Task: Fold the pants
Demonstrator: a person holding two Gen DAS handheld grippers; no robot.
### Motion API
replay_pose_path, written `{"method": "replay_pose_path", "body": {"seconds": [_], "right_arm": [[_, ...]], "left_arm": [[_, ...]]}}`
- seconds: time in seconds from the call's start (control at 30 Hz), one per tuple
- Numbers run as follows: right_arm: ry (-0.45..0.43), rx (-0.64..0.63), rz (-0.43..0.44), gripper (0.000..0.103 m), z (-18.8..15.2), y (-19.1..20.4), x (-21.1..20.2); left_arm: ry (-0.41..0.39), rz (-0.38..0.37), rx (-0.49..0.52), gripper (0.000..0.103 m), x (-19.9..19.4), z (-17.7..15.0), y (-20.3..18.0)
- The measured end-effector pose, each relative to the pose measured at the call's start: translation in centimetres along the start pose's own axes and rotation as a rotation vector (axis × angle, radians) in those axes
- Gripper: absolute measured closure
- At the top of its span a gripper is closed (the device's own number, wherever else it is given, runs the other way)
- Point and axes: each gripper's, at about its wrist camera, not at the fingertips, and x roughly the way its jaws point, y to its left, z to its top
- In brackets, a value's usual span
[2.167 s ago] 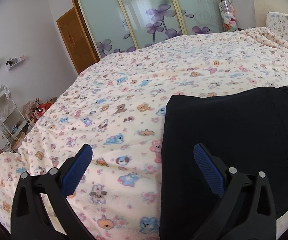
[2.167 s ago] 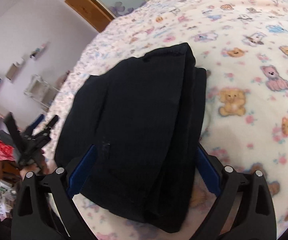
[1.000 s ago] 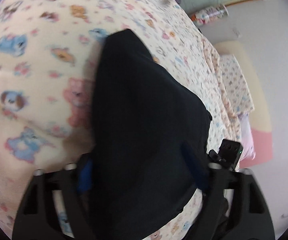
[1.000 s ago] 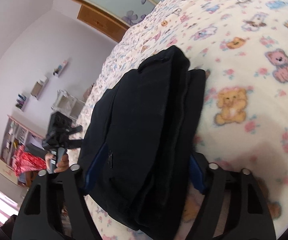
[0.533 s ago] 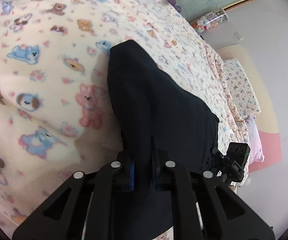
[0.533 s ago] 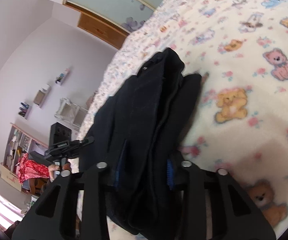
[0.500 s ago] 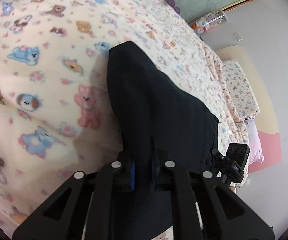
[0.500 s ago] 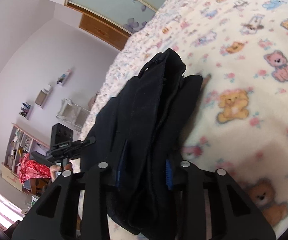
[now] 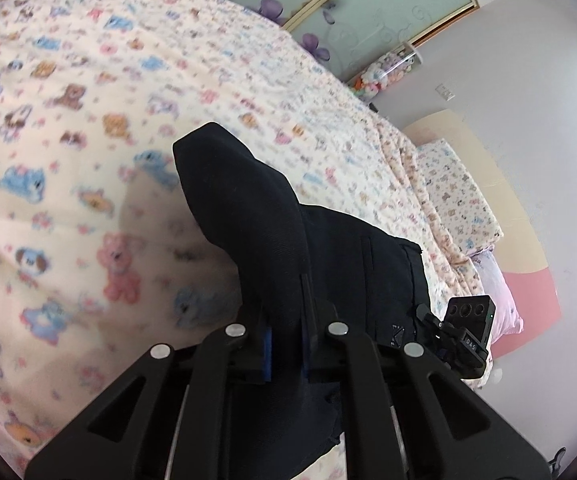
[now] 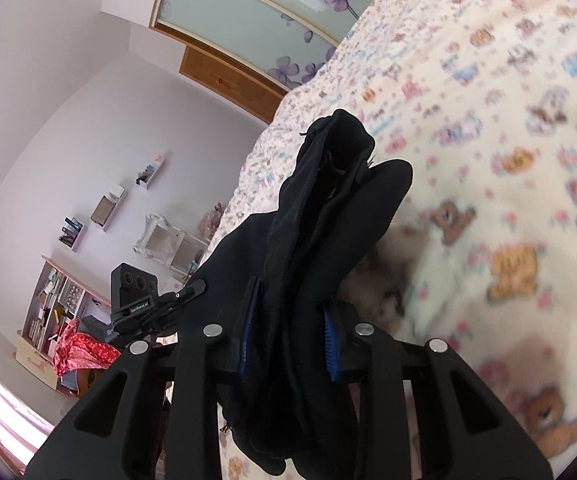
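Black pants (image 9: 288,240), folded in layers, raised off the teddy-bear-print bedspread (image 9: 68,120), one end clamped in the left gripper (image 9: 286,338), the other clamped in the right gripper (image 10: 288,330); mirrored floral wardrobe (image 10: 248,20) behind

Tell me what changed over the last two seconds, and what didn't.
Both grippers went from open to shut: the left gripper and right gripper each clamped an end of the black pants and began lifting, so the cloth bunches upward. The bedspread stayed as it was.
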Motion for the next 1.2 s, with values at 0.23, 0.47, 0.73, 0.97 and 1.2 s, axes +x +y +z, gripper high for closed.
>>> {"method": "replay_pose_path", "body": {"seconds": [0.23, 0.47, 0.73, 0.97, 1.2], "right_arm": [[-0.106, 0.003, 0.002, 0.075, 3.8, -0.7, -0.9], [-0.098, 0.121, -0.203, 0.068, 2.8, -7.6, 0.5], [-0.238, 0.020, -0.401, 0.056, 2.3, -3.8, -2.5], [-0.152, -0.057, -0.221, 0.052, 2.3, 1.0, 1.4], [-0.137, 0.077, -0.283, 0.059, 1.6, -3.6, 3.0]], "left_arm": [[-0.051, -0.026, -0.018, 0.094, 2.7, 2.8, -0.9], [-0.022, 0.036, -0.159, 0.072, 8.0, 2.4, 4.3], [-0.231, 0.199, -0.156, 0.020, 2.5, 1.8, 5.0], [-0.294, 0.082, 0.086, 0.005, 1.3, 1.0, -2.9], [-0.094, 0.130, -0.075, 0.009, 8.1, 0.0, 1.1]]}}
